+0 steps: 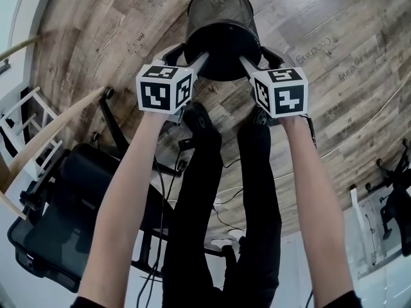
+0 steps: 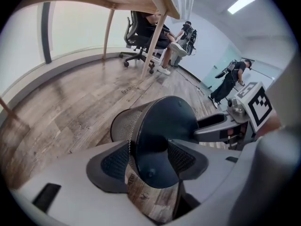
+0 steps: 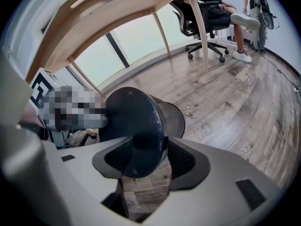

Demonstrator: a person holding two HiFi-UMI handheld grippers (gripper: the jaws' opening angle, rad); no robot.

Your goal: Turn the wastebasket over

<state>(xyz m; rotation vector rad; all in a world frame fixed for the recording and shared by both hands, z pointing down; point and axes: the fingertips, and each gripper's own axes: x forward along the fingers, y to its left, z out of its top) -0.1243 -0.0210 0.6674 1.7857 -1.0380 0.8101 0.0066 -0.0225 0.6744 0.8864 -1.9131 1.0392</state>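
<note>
Basket [image 1: 218, 18] work: tipping it just ahead of the feet [image 1: 200, 117], base near, mouth away, possibly clear of the floor [image 1: 321, 108]. Clamping the base rim on opposite sides with left gripper [image 2: 148, 159] and right gripper [image 3: 149, 158]. Doing it well: matching both grips, turning both together, avoiding slip on the thin rim.

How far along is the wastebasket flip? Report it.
Done: the left hand-held gripper and right hand-held gripper each clamp the wastebasket by its solid base rim. In hand: it is tipped, base toward the person, mesh mouth angled away toward the wood floor. Still to do: finish the turn, set it down, release.
</note>
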